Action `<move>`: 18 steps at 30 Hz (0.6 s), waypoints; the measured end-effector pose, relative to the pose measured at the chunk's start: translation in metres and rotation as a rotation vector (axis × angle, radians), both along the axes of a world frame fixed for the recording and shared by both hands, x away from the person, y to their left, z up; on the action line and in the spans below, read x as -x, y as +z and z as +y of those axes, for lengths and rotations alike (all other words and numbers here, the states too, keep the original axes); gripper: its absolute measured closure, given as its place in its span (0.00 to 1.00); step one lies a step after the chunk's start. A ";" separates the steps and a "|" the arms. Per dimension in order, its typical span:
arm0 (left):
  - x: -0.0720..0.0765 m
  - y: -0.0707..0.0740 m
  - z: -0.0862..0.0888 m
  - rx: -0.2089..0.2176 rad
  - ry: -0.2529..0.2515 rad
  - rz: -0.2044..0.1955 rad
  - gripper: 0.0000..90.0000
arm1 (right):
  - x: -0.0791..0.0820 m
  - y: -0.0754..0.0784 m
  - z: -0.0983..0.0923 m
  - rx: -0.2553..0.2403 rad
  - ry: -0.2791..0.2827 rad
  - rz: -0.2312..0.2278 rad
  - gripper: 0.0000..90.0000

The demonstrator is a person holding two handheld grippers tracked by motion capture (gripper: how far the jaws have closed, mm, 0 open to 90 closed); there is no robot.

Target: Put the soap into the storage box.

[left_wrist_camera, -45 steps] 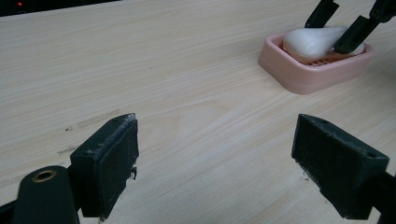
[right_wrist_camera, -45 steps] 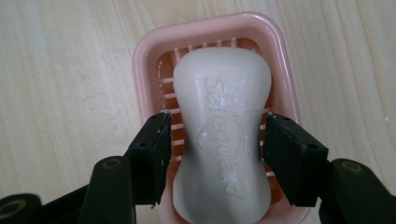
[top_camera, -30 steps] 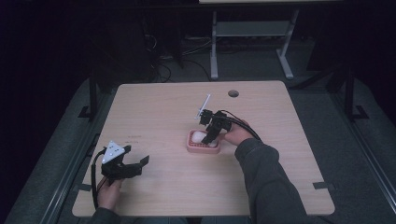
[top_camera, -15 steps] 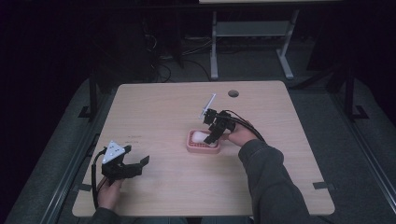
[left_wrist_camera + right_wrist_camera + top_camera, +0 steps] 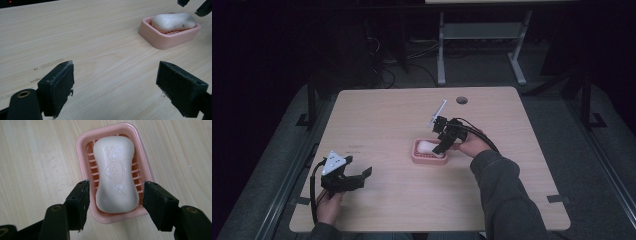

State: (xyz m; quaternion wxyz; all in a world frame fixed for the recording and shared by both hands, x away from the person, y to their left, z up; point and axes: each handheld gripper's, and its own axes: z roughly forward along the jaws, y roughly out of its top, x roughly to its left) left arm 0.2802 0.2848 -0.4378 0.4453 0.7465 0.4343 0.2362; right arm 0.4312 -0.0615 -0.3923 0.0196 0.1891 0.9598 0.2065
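The soap (image 5: 116, 176) lies in the soap dish (image 5: 418, 157) near the middle of the table (image 5: 387, 120), with the right gripper (image 5: 443, 145) directly over it — its jaws flanking the bar without touching — while the left gripper (image 5: 343, 178) sits well apart at the table's near left corner.

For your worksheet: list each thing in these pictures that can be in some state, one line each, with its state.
Soap: lying flat in the dish, lettering up, not gripped.
Dish: upright on the table, holding the soap.
Right gripper: over the dish, jaws have just been opening, apart from the soap on both sides.
Left gripper: open, nothing between its jaws.
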 end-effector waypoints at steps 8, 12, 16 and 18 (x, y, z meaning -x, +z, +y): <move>0.000 0.000 -0.001 -0.007 -0.002 0.000 0.16 | 0.003 0.002 -0.006 -0.008 -0.006 -0.003 0.43; 0.000 0.000 -0.001 -0.007 -0.002 0.000 0.16 | 0.004 0.002 -0.010 -0.013 -0.015 0.000 0.42; -0.001 -0.001 -0.001 -0.008 -0.002 -0.002 0.16 | 0.005 0.001 -0.014 -0.016 -0.016 -0.001 0.42; -0.001 -0.001 -0.001 -0.008 -0.003 -0.001 0.16 | 0.006 0.001 -0.015 -0.017 -0.020 -0.001 0.42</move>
